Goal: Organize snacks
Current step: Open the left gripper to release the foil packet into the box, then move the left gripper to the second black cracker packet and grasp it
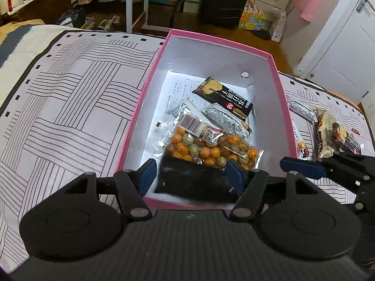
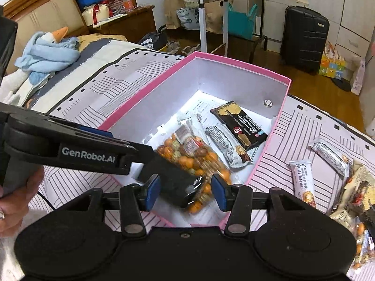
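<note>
A dark snack packet [image 1: 196,182] sits blurred right between the left gripper's [image 1: 191,175] blue pads, at the near end of the pink box [image 1: 145,86]. The jaws are spread wide, with daylight either side of the packet, so nothing is gripped. Just past the fingertips lies the clear bag of orange and green coated nuts [image 1: 208,149], then a white wrapped bar [image 1: 225,121], and at the far end the black biscuit pack [image 1: 222,98] on printed paper lining the floor.

Over to the right gripper [image 2: 185,193]: jaws parted too, hovering above the box's near right corner, the same dark packet [image 2: 171,182] smeared between its pads with gaps around it; whether it touches either pad, I cannot tell. The left gripper's finger crosses in from the left, just ahead.

Out to the right of those jaws, on the striped bedspread [image 2: 304,135], wait a white granola bar [image 2: 302,182], another white bar [image 2: 330,155] and a beige pack [image 2: 356,194]. A black suitcase [image 2: 303,39] stands far beyond.
</note>
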`<move>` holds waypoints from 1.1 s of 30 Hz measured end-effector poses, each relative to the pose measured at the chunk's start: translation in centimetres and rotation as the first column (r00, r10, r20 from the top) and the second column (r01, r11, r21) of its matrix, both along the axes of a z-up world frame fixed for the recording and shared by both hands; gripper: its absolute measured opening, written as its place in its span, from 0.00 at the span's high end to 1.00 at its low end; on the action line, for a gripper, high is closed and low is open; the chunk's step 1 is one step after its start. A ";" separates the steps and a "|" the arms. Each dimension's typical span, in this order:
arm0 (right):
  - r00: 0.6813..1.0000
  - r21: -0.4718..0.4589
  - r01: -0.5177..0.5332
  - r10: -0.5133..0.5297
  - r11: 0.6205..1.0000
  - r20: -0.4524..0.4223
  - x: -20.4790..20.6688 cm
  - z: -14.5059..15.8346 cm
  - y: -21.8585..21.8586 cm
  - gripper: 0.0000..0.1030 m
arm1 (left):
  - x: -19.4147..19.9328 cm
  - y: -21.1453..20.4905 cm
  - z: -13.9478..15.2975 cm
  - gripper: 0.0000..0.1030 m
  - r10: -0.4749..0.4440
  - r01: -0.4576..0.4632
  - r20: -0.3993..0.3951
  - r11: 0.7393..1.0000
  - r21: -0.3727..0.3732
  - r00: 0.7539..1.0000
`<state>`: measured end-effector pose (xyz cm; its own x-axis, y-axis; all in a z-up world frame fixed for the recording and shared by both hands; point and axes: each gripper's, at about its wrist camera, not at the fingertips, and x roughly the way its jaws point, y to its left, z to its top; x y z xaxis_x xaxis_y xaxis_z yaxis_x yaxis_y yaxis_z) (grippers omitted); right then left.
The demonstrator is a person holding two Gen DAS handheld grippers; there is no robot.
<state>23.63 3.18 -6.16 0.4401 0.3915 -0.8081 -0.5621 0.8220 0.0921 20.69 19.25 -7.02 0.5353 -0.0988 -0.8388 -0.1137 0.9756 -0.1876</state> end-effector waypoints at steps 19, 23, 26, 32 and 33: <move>0.984 0.030 0.097 -0.100 0.995 0.147 -7.3 9.3 -12.7 0.36 | -7.5 -8.1 10.0 0.34 -0.215 0.202 0.149 0.975 0.096 0.965; 0.971 0.036 0.151 -0.155 0.988 0.181 -8.6 10.7 -16.9 0.32 | -8.3 -11.3 11.6 0.34 -0.274 0.264 0.168 0.961 0.083 0.947; 0.963 0.041 0.177 -0.181 0.983 0.197 -8.9 11.0 -19.5 0.31 | -8.2 -13.9 12.1 0.34 -0.300 0.287 0.181 0.954 0.090 0.937; 0.967 0.048 0.145 -0.152 0.988 0.205 -7.6 9.8 -23.1 0.27 | -5.7 -18.4 11.0 0.34 -0.322 0.320 0.169 0.947 0.035 0.932; 0.966 0.040 0.143 -0.149 0.989 0.212 -7.2 9.4 -23.4 0.27 | -5.1 -18.9 10.5 0.34 -0.316 0.316 0.159 0.948 0.028 0.935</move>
<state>16.38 -20.18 3.24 0.6555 0.3286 -0.6800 -0.4450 0.8955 0.0038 15.60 0.34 3.51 0.6032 -0.2837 -0.7455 0.2319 0.9566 -0.1763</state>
